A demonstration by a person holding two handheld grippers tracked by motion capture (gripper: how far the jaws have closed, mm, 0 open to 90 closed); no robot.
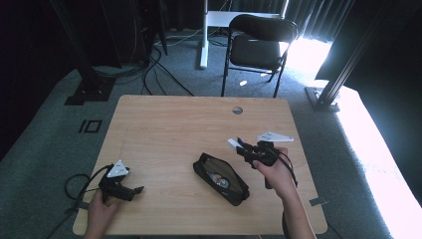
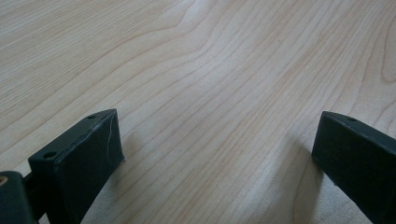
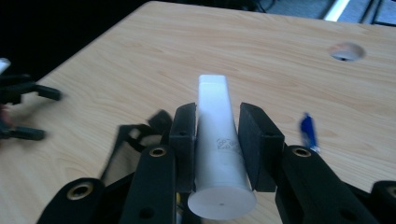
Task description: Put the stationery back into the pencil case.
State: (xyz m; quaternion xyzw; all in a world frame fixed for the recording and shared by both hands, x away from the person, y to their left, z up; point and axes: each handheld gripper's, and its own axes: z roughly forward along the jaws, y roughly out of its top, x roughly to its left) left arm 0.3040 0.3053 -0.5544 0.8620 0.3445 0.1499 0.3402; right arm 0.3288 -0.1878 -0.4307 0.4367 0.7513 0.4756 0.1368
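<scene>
My right gripper (image 1: 245, 149) hovers over the right half of the wooden table (image 1: 164, 124), shut on a white tube (image 1: 233, 144). In the right gripper view the white tube (image 3: 216, 140) stands pinched between the two jaws of that gripper (image 3: 217, 123), its flat crimped end pointing away and its round cap toward the camera. Just below and left of it an open black zip pouch (image 1: 221, 178) lies on the table with small items inside. My left gripper (image 1: 135, 189) rests at the table's front left corner, open. Bare wood shows between the jaws of the left gripper (image 2: 212, 154).
A small blue object (image 3: 308, 132) lies on the table beside the right jaw. A round cable hole (image 1: 237, 110) sits near the far edge. Beyond the table stands a black chair (image 1: 259, 45). Cables trail off the front left corner.
</scene>
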